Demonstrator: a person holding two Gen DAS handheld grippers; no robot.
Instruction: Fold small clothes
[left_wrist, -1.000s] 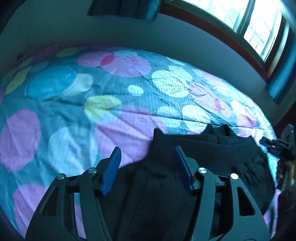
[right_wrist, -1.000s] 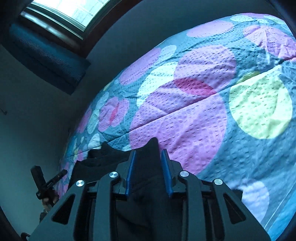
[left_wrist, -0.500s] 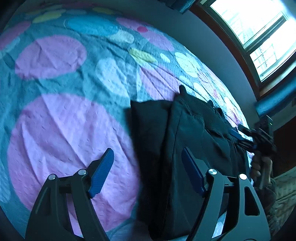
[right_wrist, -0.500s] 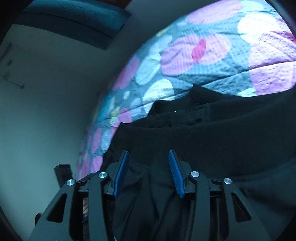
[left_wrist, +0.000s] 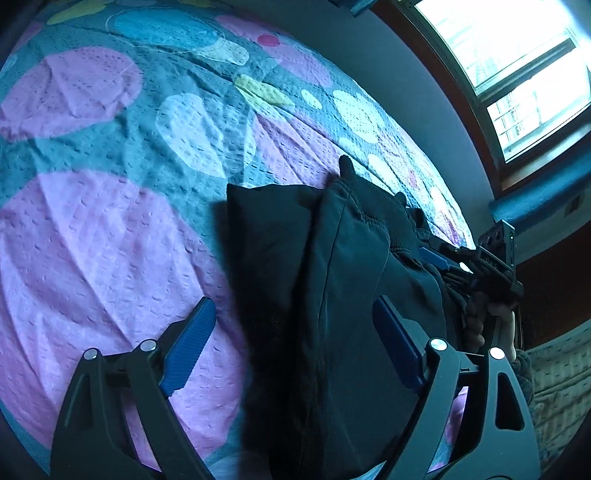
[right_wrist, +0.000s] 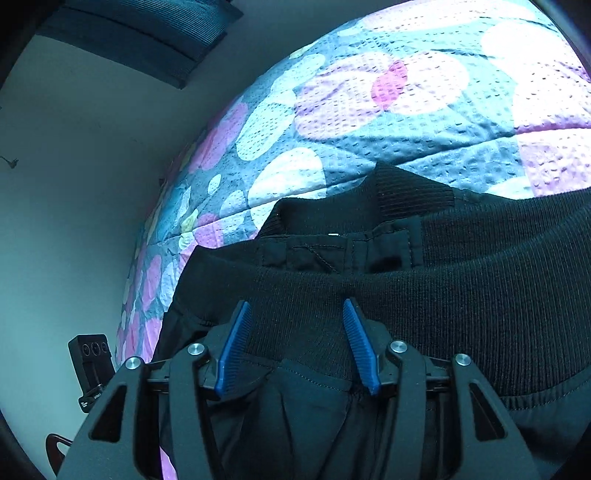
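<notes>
A black ribbed-waist garment (left_wrist: 343, 295) lies folded on the bedspread of pink, white and yellow circles (left_wrist: 110, 229), wall and bright window (left_wrist: 517, 74) beyond. Its near end is cut off. The left gripper (left_wrist: 291, 347) and right gripper (right_wrist: 295, 343) have just been opening, fingers spread over the cloth, pinching nothing.

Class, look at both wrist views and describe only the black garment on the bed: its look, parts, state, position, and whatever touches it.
The black garment is dark, matte cloth lying folded in layers on the dotted bedspread. Its ribbed band runs across the right wrist view, with a stitched inner band and a small white tag behind it. One smooth panel overlaps another. The left gripper and right gripper have just been opening; each now straddles the cloth, pads apart, not pinching it.
</notes>
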